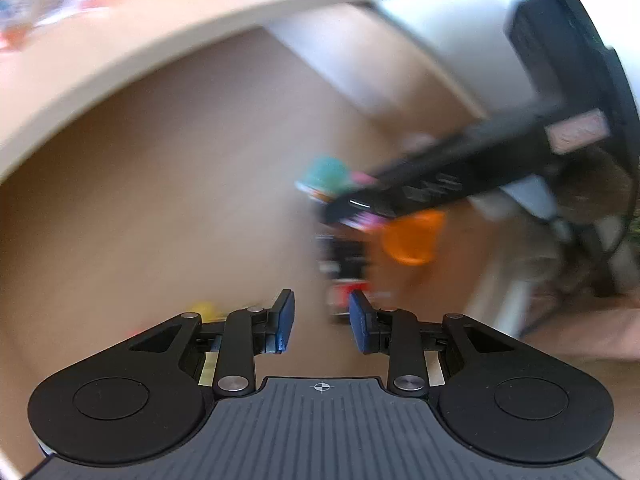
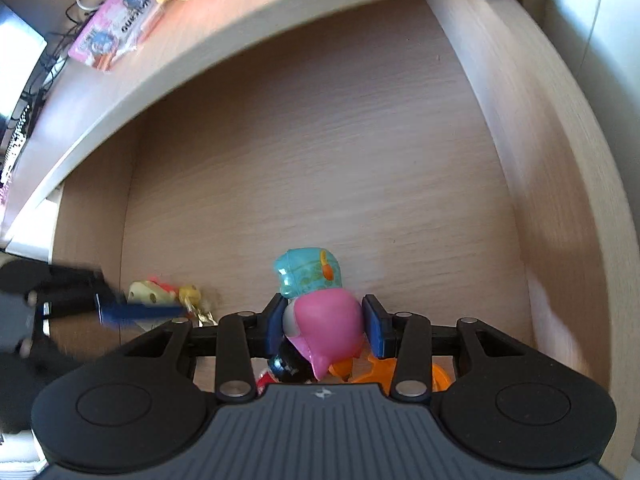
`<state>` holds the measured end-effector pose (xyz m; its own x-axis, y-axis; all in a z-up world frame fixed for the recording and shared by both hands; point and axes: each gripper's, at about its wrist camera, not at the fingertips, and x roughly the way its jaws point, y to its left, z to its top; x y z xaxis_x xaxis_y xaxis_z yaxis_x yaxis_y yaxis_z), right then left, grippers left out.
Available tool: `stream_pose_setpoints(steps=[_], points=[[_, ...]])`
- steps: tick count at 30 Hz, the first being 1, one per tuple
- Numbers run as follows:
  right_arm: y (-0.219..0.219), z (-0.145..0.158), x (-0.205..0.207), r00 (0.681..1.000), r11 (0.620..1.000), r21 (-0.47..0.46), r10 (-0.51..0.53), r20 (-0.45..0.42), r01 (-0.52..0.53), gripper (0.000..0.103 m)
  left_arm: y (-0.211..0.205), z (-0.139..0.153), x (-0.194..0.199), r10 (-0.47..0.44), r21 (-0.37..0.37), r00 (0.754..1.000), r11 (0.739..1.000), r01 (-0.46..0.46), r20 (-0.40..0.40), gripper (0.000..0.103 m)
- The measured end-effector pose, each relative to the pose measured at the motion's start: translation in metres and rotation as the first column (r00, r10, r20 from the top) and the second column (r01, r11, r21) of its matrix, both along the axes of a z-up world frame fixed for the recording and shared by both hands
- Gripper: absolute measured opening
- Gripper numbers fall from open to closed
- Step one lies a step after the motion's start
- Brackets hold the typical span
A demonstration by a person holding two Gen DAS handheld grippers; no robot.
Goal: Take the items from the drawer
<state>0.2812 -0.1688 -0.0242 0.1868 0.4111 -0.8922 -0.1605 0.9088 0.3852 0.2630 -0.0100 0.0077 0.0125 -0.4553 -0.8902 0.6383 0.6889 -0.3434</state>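
Gripping a pink toy (image 2: 324, 320) between its 2 pads, the right claw (image 2: 325, 326) hangs over the wooden drawer (image 2: 320, 160). The left claw (image 1: 322, 322) gapes narrowly, empty, nearer the drawer's left wall; a desk (image 2: 248, 12) edge runs beyond both.

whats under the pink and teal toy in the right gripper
Under the pink and teal toy, held by the right gripper, lie a black-and-red toy and an orange piece, both partly covered.

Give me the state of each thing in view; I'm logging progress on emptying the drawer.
Drawer: pulled open, toys still inside.
Pink and teal toy figure: between the right gripper's pads, held.
Right gripper: shut on the figure.
Left gripper: open, nothing between its pads.
Orange toy: lying in the drawer.
Small yellow toys: lying in the drawer's corner.
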Motion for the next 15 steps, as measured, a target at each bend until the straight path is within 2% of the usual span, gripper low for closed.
stream_pose_setpoints(steps=[4, 6, 8, 9, 15], points=[[-0.01, 0.023, 0.005, 0.997, 1.0, -0.008, -0.022, 0.077, 0.023, 0.04, -0.024, -0.009, 0.012, 0.06, -0.001, 0.995, 0.998, -0.06, -0.077, 0.033], [-0.016, 0.034, 0.008, 0.994, 0.999, -0.003, -0.037, 0.102, 0.037, 0.04, -0.034, -0.018, 0.013, 0.069, 0.052, 0.993, 0.997, -0.064, -0.099, 0.033], [-0.021, 0.043, 0.009, 0.991, 0.999, -0.011, -0.039, 0.126, 0.041, 0.04, -0.046, -0.028, 0.011, 0.045, 0.126, 0.995, 0.991, -0.034, -0.084, 0.033], [-0.023, 0.046, 0.01, 0.99, 0.999, -0.014, -0.04, 0.134, 0.042, 0.04, -0.051, -0.032, 0.011, 0.033, 0.137, 0.995, 0.99, -0.021, -0.09, 0.034], [-0.026, 0.058, 0.001, 0.985, 0.998, -0.049, -0.03, 0.172, 0.039, 0.04, -0.067, -0.045, 0.012, 0.056, 0.127, 0.991, 0.991, -0.04, -0.122, 0.032]])
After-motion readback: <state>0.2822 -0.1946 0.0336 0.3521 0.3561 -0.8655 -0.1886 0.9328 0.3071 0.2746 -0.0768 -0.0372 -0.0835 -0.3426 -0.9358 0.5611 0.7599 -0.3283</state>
